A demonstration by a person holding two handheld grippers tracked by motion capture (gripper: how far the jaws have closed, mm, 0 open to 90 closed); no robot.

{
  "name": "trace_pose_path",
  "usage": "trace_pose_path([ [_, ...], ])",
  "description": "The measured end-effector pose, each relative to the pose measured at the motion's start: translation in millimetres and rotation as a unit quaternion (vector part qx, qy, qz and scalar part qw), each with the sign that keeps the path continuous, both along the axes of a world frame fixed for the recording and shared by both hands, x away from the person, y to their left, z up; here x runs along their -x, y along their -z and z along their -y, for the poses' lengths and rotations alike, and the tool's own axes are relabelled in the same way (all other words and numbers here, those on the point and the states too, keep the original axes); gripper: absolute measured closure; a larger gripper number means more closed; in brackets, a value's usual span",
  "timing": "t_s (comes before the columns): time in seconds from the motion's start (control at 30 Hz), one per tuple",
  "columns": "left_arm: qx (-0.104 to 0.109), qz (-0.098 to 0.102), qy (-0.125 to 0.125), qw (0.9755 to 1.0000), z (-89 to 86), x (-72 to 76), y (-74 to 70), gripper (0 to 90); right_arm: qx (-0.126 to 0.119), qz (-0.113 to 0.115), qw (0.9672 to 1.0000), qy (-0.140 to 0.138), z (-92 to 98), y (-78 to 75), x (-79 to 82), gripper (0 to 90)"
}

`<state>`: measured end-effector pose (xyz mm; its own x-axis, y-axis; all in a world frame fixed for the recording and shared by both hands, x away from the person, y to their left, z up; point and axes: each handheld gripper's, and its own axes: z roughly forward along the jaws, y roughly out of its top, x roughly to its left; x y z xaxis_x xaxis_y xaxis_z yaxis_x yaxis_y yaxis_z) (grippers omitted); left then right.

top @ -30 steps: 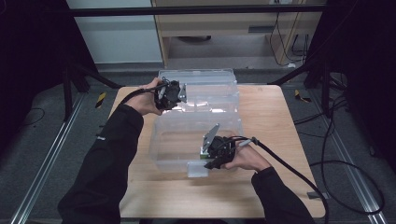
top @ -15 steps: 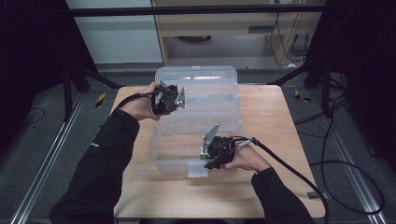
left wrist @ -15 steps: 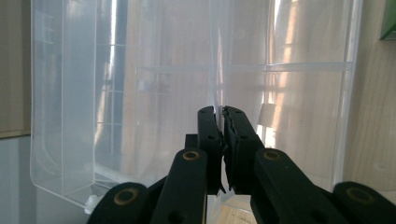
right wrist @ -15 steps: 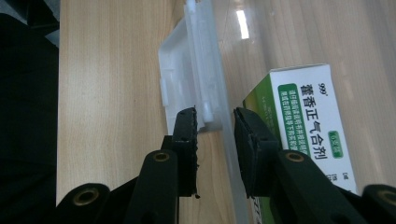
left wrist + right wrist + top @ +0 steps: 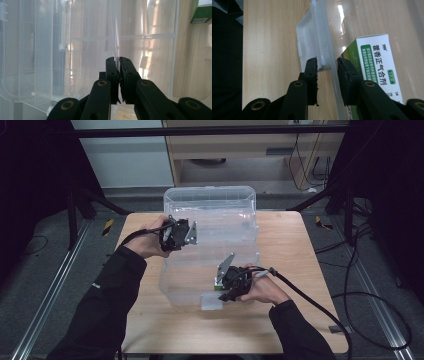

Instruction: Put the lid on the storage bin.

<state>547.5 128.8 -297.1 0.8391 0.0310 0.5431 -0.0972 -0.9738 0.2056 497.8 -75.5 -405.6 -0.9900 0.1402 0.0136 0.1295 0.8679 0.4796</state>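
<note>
Evidently the work in hand was a clear plastic bin (image 5: 210,245) standing mid-table, its long axis running from the near edge of the table (image 5: 150,330) toward the far edge.

Nearest the person, the right gripper (image 5: 231,287) sat at the bin's near end, toward the table's near right corner. In the right gripper view its jaws stood narrow and straddled the near wall at the rim, one jaw outside by the white latch (image 5: 312,47), the other inside. Whether the pads actually pressed the wall could not be told; a slight gap seemed to show on the outer side. A green-and-white box (image 5: 375,67) lay inside the bin, just beside the inner jaw.

Farther off, the left gripper (image 5: 181,234) was at the bin's left side, about halfway along it. In the left gripper view its jaws were pinched together on a thin upright edge of clear plastic, apparently the lid (image 5: 113,30), though which panel it was could not be settled through the transparent layers.

In judgement, the coming move turned on this: the bin lay ahead of the right gripper and to the right of the left one.
</note>
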Motion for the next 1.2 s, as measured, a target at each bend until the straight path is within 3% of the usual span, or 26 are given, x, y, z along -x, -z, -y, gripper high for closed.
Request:
trace_pose_path([
  [0.2,0.001,-0.002,-0.004,1.0,-1.3,8.6,1.2,85.2,0.003,0.0,1.0,0.0,-0.2,-0.5,0.4,70.2],
  [0.5,-0.015,0.018,0.0,0.9997,-0.9,22.6,3.5,84.7,0.006,0.0,1.0,-0.001,-0.1,-0.9,1.8,70.0],
  [1.03,-0.01,0.02,0.006,0.9997,-3.7,49.9,12.5,84.4,0.009,0.005,0.9999,-0.003,-0.2,-1.4,5.4,69.5],
  [1.2,-0.019,0.017,0.003,0.9997,-2.9,56.8,15.6,84.2,0.008,0.015,0.9998,-0.002,0.7,-1.3,6.3,69.4],
])
